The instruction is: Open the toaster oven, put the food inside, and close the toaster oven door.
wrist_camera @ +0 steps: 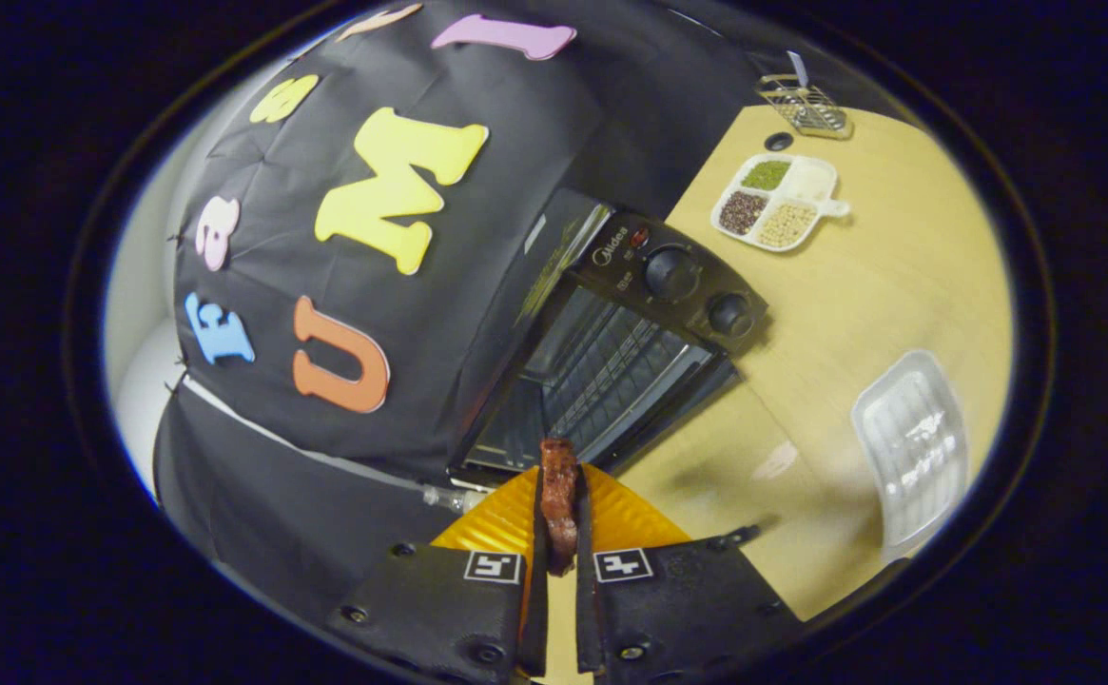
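The piece of food (559, 499), a dark reddish-brown strip, is sitting pinched between the two fingers of the gripper (559, 533), which are closing tight on it from both sides with barely any gap left. Just beyond its tip the toaster oven (611, 352) is standing with its door open, the wire rack (611, 376) showing inside and two knobs (696, 290) lining its control panel. It is resting on a pale wooden table (858, 295) against the black cloth wall. Off to the side an empty clear plastic tray (910, 447) is lying; farther back, a white divided dish (777, 202) is holding green, dark and pale grains, with a small wire basket (806, 107) behind it.
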Demonstrator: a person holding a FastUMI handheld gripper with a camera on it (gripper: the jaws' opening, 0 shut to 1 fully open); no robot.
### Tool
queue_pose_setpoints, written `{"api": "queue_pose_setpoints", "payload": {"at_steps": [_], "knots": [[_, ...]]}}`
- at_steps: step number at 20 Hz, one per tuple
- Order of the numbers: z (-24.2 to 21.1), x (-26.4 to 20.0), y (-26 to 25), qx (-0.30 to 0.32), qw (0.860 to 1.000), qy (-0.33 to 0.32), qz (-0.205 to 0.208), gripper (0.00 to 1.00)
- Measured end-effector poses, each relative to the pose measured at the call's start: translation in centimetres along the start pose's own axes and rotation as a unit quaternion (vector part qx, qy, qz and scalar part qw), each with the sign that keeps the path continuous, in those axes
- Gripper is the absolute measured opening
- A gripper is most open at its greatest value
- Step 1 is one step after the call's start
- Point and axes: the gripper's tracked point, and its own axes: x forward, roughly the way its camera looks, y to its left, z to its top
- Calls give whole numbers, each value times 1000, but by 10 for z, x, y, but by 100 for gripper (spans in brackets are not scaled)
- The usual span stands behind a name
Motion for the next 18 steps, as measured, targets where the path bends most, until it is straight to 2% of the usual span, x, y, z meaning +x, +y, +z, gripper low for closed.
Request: {"api": "queue_pose_setpoints", "payload": {"at_steps": [2,5,11,15,18], "knots": [[-6,27,4,37,999,-21,12,15],[-6,62,-1,76,995,-60,9,15],[8,121,-24,83,988,-127,-36,14],[17,152,-32,67,986,-137,-64,15],[26,161,-31,51,984,-155,-65,15]]}}
